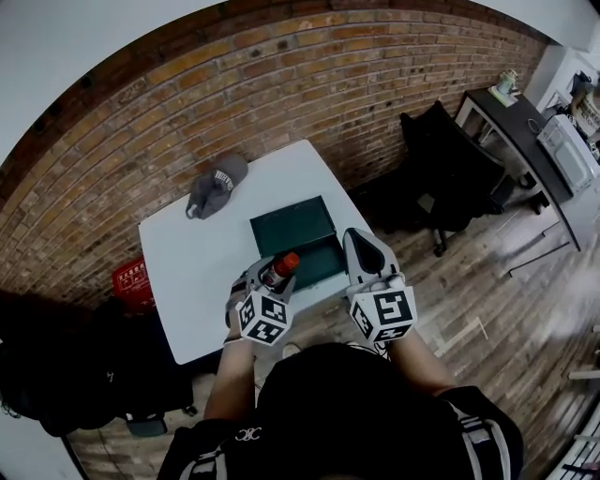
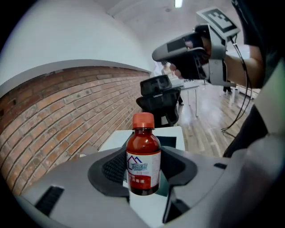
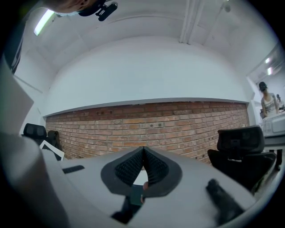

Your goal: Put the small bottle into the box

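Between left gripper (image 2: 143,171) jaws, small bottle (image 2: 143,153) upright, clamped

Looks like an office or studio workroom: exposed brick wall (image 1: 281,75), wood-plank floor (image 1: 506,281), plain white table (image 1: 187,272), black swivel office chair (image 1: 450,169), dark side desk (image 1: 511,127) carrying a white boxy appliance (image 1: 572,150), red plastic crate (image 1: 134,281) on the floor, strip light (image 2: 178,3) on a white ceiling.

1. The box (image 1: 292,230) lies on the table (image 1: 187,267), near its front edge.
2. The cap (image 1: 217,185) lies behind and left of the box.
3. The small bottle (image 1: 279,270) is between the left gripper's (image 1: 272,278) jaws, at the box's front left corner.
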`<state>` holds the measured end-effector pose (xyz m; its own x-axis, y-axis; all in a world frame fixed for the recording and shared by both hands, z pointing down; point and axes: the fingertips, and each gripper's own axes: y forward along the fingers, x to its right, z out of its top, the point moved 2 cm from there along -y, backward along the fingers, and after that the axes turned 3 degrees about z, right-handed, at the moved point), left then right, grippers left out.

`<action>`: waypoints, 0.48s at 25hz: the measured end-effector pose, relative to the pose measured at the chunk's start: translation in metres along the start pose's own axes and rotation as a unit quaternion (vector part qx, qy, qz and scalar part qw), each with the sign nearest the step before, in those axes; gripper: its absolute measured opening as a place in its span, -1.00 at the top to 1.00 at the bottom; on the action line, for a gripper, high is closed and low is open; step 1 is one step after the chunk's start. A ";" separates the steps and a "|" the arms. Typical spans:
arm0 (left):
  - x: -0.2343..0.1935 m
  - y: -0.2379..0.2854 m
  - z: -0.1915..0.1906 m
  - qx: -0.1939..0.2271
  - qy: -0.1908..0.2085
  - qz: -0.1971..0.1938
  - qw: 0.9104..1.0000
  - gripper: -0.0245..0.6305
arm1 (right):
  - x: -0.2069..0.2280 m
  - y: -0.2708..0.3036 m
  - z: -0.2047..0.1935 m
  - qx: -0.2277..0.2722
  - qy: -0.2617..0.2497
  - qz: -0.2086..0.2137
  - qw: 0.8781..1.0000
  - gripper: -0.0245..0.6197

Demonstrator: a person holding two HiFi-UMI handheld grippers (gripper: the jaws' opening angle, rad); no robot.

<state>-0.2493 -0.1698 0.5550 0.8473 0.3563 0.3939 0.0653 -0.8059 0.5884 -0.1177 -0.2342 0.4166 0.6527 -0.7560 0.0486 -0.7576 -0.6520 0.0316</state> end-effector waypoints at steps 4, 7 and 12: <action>0.006 0.021 -0.011 -0.029 0.037 -0.019 0.999 0.24 | 0.010 -0.005 -0.007 -0.009 0.001 -0.020 1.000 0.84; 0.010 0.033 -0.020 -0.051 0.067 -0.034 0.996 0.24 | 0.017 -0.011 -0.011 -0.016 0.002 -0.035 0.999 0.84; 0.017 0.052 -0.032 -0.084 0.086 -0.057 0.991 0.24 | 0.029 -0.021 -0.017 -0.023 0.004 -0.053 0.998 0.84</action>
<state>-0.2486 -0.1901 0.6149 0.7367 0.5272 0.4235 0.0542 -0.6703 0.7401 -0.0832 -0.2415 0.4339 0.7295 -0.6821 0.0511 -0.6837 -0.7250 0.0836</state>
